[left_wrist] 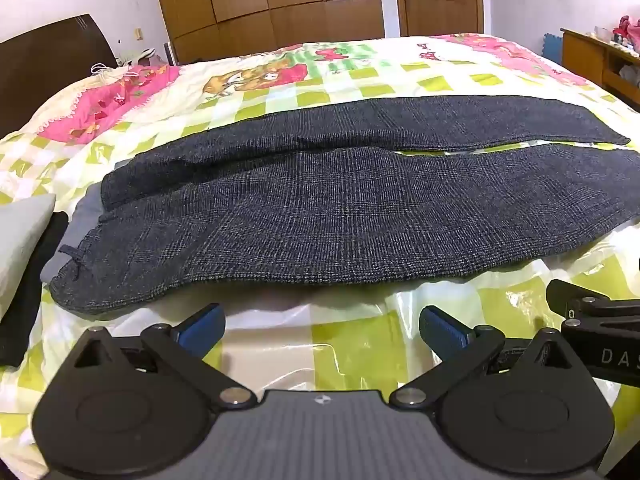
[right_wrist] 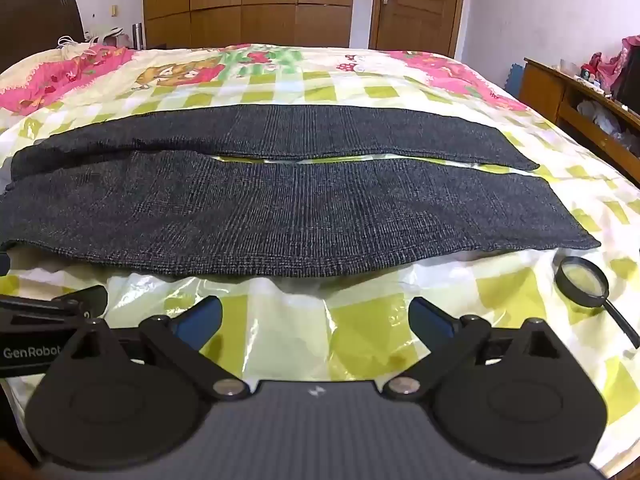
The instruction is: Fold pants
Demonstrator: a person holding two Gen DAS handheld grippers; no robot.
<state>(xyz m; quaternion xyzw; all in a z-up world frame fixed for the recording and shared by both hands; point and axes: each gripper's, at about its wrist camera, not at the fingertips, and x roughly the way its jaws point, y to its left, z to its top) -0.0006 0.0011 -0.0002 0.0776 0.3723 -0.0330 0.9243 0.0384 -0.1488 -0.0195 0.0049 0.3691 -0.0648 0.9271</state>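
**Pants laid flat on the bed, both tongs released and not yet in contact**

The dark checked pants (left_wrist: 320,200) lie spread across the middle of both views on a bedcover (left_wrist: 352,80) of green and white squares under a clear plastic sheet (left_wrist: 320,336). The waistband is at the left of the left wrist view; the two legs run to the right, side by side, with a narrow gap between them. The left gripper (left_wrist: 322,326) and the right gripper (right_wrist: 316,318), at the bottom of their views, stand with jaws spread wide and nothing between them, just short of the near edge of the cloth. A magnifying glass (right_wrist: 584,280) lies at lower right, beside the near leg's hem. The fabric looks thick, soft and limp, likely to sag if lifted at one point; it is probably best pinched along the near edge, at waistband and hem together. The plastic underneath may let it slide.
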